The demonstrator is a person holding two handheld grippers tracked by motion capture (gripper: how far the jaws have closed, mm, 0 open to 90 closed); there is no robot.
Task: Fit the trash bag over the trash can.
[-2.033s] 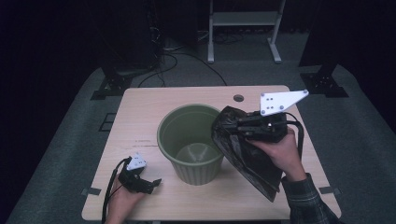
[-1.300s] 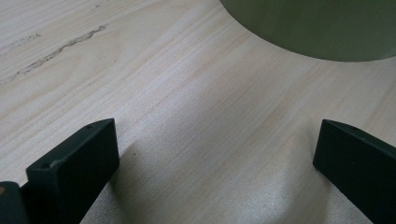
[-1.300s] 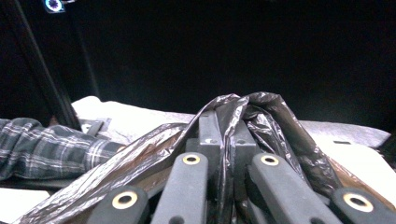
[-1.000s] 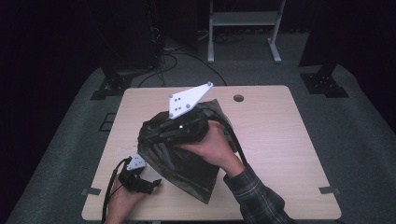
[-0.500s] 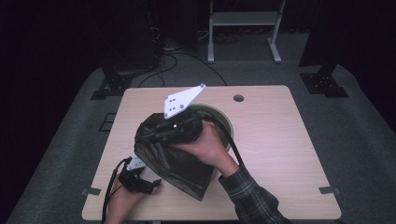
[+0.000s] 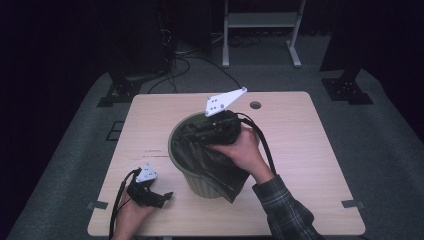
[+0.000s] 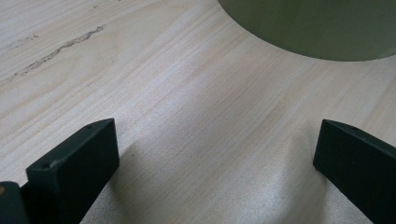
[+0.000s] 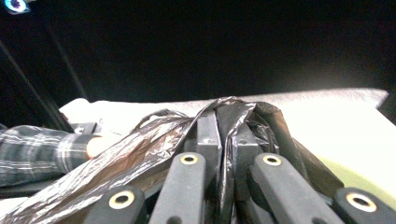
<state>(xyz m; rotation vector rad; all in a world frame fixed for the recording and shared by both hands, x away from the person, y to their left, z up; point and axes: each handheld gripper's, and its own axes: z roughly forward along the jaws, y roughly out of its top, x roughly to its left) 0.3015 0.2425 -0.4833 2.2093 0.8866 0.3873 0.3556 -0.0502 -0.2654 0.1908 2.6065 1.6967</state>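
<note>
Two hand-held grippers work: the right hand-held gripper [image 6: 216, 131] pinches a crinkled black plastic bag [image 6: 210, 162] over the round green plastic bin [image 6: 205, 187] at mid-counter [image 6: 310, 150], presumably lining it; the left hand-held gripper [image 6: 159, 198] rests spread, near-left.

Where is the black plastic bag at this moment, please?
In the high view, the black plastic bag sits mid-table, draped into the green bin and over its near rim, pinched in the right gripper above the bin's mouth.
</note>
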